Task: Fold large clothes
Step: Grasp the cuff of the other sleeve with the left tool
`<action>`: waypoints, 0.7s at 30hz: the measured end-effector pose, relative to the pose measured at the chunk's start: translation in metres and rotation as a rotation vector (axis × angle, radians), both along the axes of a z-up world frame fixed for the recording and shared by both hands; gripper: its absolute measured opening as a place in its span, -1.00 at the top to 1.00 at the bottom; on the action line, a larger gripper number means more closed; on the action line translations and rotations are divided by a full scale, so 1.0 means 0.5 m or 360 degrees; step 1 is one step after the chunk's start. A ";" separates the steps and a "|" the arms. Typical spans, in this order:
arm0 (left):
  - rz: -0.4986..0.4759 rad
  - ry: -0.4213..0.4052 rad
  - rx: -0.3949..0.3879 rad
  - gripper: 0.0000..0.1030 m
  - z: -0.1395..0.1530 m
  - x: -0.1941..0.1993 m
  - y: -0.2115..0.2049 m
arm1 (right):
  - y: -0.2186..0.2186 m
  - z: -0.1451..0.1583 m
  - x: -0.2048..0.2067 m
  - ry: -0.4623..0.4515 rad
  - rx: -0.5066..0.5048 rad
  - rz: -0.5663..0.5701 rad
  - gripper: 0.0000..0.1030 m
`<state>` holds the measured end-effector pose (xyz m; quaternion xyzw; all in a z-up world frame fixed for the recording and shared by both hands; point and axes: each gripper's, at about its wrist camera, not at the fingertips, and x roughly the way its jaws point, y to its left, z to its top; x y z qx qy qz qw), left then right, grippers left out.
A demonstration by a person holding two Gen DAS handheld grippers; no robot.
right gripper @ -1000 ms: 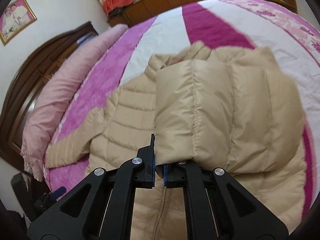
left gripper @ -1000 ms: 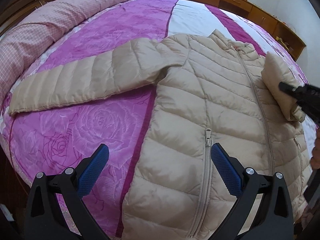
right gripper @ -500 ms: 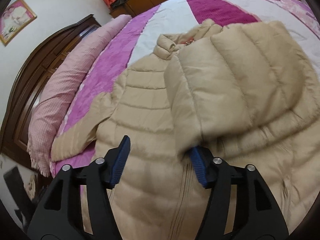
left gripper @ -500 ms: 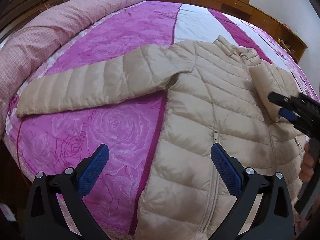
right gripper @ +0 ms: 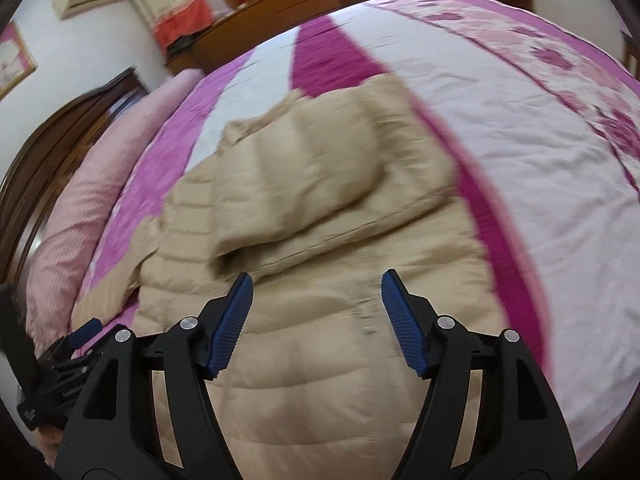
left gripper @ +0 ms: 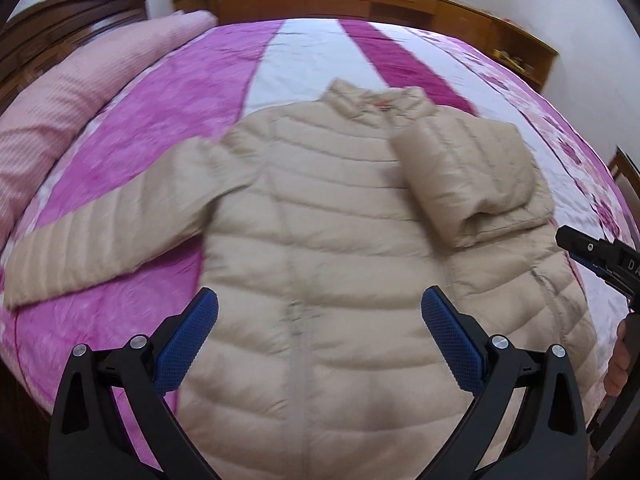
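Observation:
A beige quilted puffer jacket (left gripper: 320,232) (right gripper: 320,320) lies front-up on the bed. Its right sleeve (left gripper: 468,176) (right gripper: 320,176) is folded over the chest. Its left sleeve (left gripper: 104,232) stretches out flat to the left. My left gripper (left gripper: 320,320) hovers open above the jacket's lower front with nothing between its fingers. My right gripper (right gripper: 316,304) hangs over the jacket's right side, below the folded sleeve, its jaws opening and empty. In the left wrist view the right gripper's tip (left gripper: 592,256) shows at the right edge.
The bed (left gripper: 312,52) carries a pink, magenta and white floral quilt. A pink striped bolster (left gripper: 60,96) lies along its left side by a dark wooden headboard (left gripper: 64,20). Wooden cabinets (left gripper: 360,0) line the far wall. A hand (left gripper: 620,360) shows at the right edge.
The right gripper opened, let go of the right sleeve on the chest and drew back. Both grippers pulled away from the jacket, and the left view shifted towards its middle.

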<state>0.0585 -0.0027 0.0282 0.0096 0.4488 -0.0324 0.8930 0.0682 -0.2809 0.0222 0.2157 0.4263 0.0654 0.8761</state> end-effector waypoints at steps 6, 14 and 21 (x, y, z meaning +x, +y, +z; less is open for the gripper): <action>-0.0171 -0.0044 -0.0011 -0.90 0.005 0.043 -0.101 | -0.076 0.002 -0.012 -0.0018 0.0007 -0.0142 -0.32; -0.0362 -0.0087 -0.0029 -0.90 0.007 0.095 -0.237 | -0.146 -0.021 -0.037 0.0061 0.0031 -0.0274 -0.34; -0.0522 -0.0177 0.0110 -0.90 -0.012 0.120 -0.345 | -0.175 -0.041 -0.055 0.0088 0.0060 -0.0327 -0.34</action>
